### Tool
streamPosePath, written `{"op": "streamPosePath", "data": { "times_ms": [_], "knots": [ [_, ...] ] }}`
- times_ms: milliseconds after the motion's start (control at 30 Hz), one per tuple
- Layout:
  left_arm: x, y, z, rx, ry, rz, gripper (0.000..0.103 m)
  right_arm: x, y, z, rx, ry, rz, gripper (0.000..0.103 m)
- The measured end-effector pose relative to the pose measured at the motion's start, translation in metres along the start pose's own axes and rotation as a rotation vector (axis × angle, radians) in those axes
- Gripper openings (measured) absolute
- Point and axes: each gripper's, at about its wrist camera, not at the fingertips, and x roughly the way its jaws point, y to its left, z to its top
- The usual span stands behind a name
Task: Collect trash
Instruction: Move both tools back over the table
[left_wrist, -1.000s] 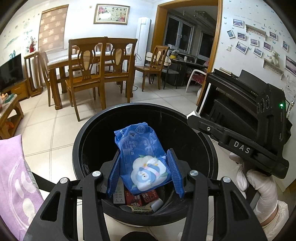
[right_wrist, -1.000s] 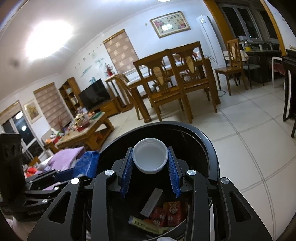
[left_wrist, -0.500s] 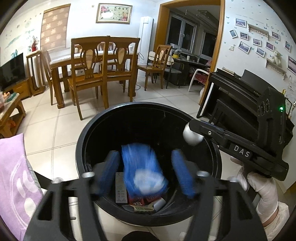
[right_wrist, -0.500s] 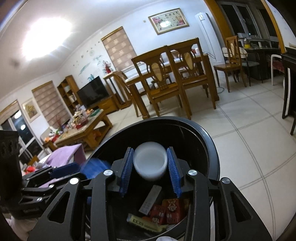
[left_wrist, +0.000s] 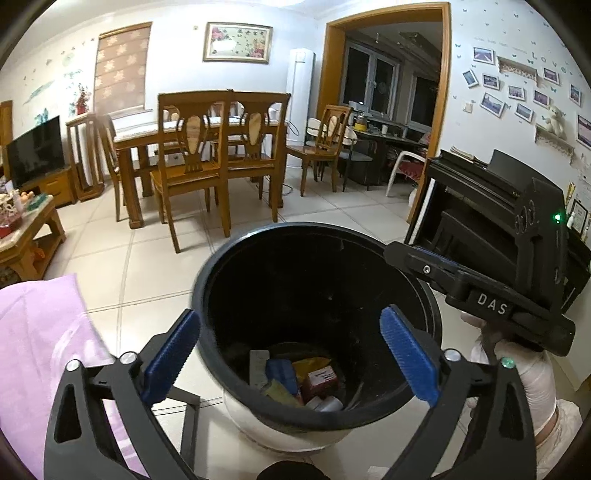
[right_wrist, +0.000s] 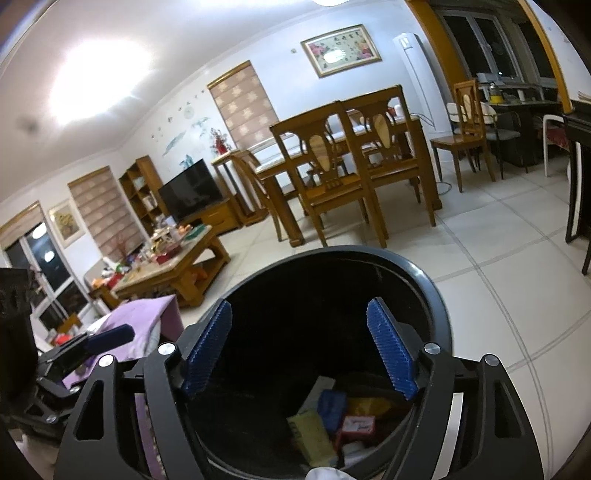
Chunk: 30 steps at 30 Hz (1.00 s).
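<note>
Both the left tongs (left_wrist: 291, 352) and right tongs (right_wrist: 301, 345), jaws just opened, gape empty over the black bin (left_wrist: 236, 373), its trash (left_wrist: 295, 380) dropped inside; what remains uncollected is out of view.

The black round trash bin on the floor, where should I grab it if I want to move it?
Grip the black round trash bin by its thick rolled rim, coming from above with one pad inside the wall and one outside. The rim is the only narrow edge; the body is probably too wide for the jaws. The near-right rim section looks free, clear of the wrappers at the bottom.
</note>
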Motion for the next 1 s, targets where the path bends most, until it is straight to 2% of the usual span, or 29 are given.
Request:
{"op": "streamPosePath", "data": {
  "times_ms": [233,433,667,800,867,1000],
  "knots": [
    [-0.037,0.031,-0.009,-0.054,-0.024,0.042,0.098,0.006,0.044,0.003,-0.048,0.016,0.045,0.083],
    [-0.082,0.086,-0.026,-0.146,-0.057,0.138,0.098,0.022,0.103,0.005,-0.116,0.052,0.113,0.083],
    [-0.15,0.182,-0.058,-0.332,-0.116,0.327,0.098,0.046,0.193,-0.009,-0.212,0.113,0.226,0.083],
    [-0.189,0.251,-0.081,-0.468,-0.137,0.488,0.098,0.058,0.245,-0.018,-0.264,0.144,0.289,0.083],
    [-0.2,0.292,-0.094,-0.568,-0.116,0.561,0.098,0.064,0.273,-0.024,-0.294,0.161,0.324,0.083],
    [-0.203,0.356,-0.116,-0.716,-0.042,0.624,0.094,0.072,0.319,-0.032,-0.344,0.186,0.375,0.083]
  ]
}}
